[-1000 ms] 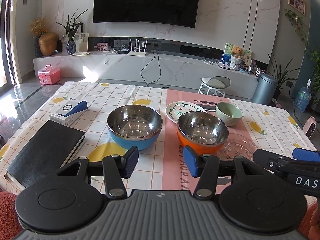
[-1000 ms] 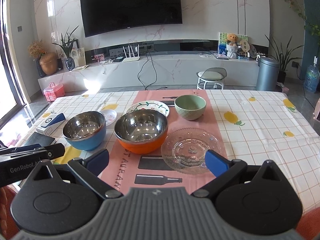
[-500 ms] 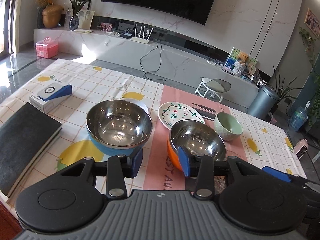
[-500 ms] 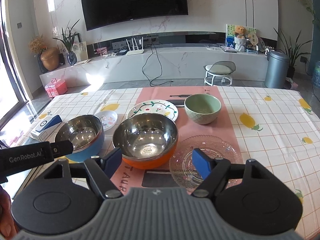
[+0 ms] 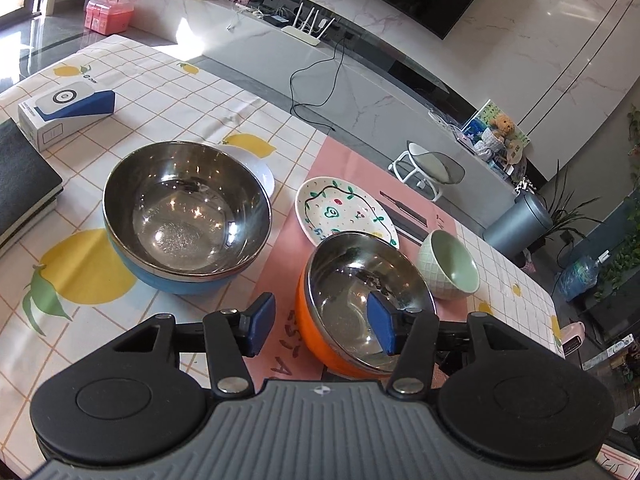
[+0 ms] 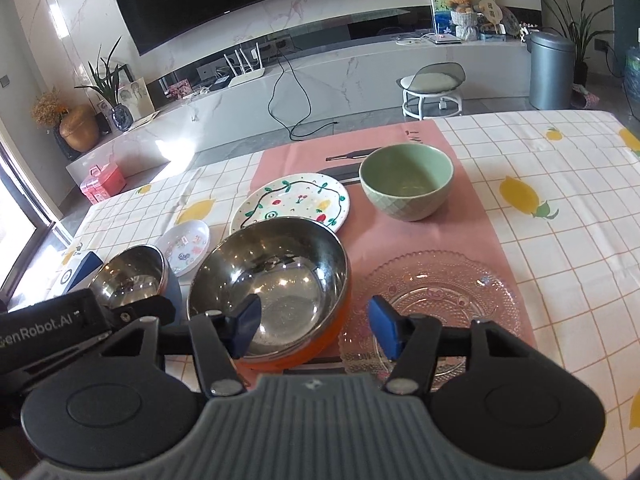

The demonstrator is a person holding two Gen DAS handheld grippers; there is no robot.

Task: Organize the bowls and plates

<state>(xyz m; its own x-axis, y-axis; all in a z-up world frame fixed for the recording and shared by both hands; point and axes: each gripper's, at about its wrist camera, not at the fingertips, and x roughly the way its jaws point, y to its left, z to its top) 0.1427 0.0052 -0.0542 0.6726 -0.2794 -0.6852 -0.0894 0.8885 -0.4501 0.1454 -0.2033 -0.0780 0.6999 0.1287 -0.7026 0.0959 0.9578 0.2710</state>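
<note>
1. At the near edge of the desk (image 6: 560,240), the orange bowl (image 5: 360,304) with its steel lining sits on the pink runner, at 12 o'clock to both tools.
2. The left tool (image 5: 320,326) stands apart, its jaws having just opened a little; its right finger hangs inside the orange bowl, its left finger outside the near wall, so the rim lies between them, and no pad can be seen pressing.
3. The right tool (image 6: 316,330) is also apart, its jaws having just been closing; its left finger is inside the same bowl, its right finger over the clear glass plate (image 6: 436,304), which lies just beside the bowl at 3 o'clock.
4. The blue steel bowl (image 5: 186,216) sits at 10 o'clock, the painted plate (image 5: 344,210) and green bowl (image 5: 450,262) beyond.
5. Handling, as I judge it: the steel bowl is stiff, light and slick, so pinch the rim squarely, wall between the pads. The glass plate is fragile and lies low, so take it by its scalloped edge.
</note>
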